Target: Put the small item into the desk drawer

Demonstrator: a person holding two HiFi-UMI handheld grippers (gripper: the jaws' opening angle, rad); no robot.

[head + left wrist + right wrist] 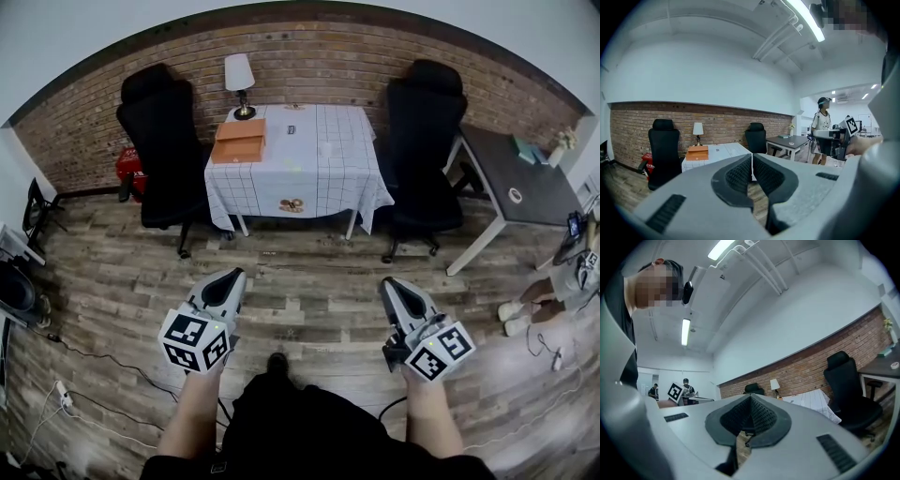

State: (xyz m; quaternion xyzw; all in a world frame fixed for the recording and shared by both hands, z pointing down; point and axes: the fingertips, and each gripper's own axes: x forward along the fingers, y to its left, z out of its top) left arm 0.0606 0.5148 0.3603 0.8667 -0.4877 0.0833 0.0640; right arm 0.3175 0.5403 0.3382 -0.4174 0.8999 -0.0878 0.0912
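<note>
Both pairs of jaws are closed, pads together with nothing between them: the left gripper (228, 281) and the right gripper (394, 286) show this plainly in their own views (752, 161) (751, 401). We hold them low and level, well apart from each other, tips aimed towards the table.

Ahead of the tips lies an open stretch of brown wood-plank floor (309, 272), bare all the way to the square table under a white checked cloth (328, 178). The cloth's front edge hangs towards us. Two black high-backed office chairs flank the table, one at its left side (159, 131) and one at its right (427, 122), leaving the front approach free. Further right stands a grey desk on white legs (516, 173). Thin cables (84, 361) trail over the floor at our left. The red brick wall (319, 56) closes the room behind the table.

On the table's left half, near the far corner, sits the orange box-shaped drawer unit (238, 142), just in front of a white-shaded lamp (240, 75). Its long axis runs across the table, with the front face turned towards us. The small dark item (292, 129) lies on the cloth to the right of the unit, apart from it. It is too small for us to tell which way it points.
</note>
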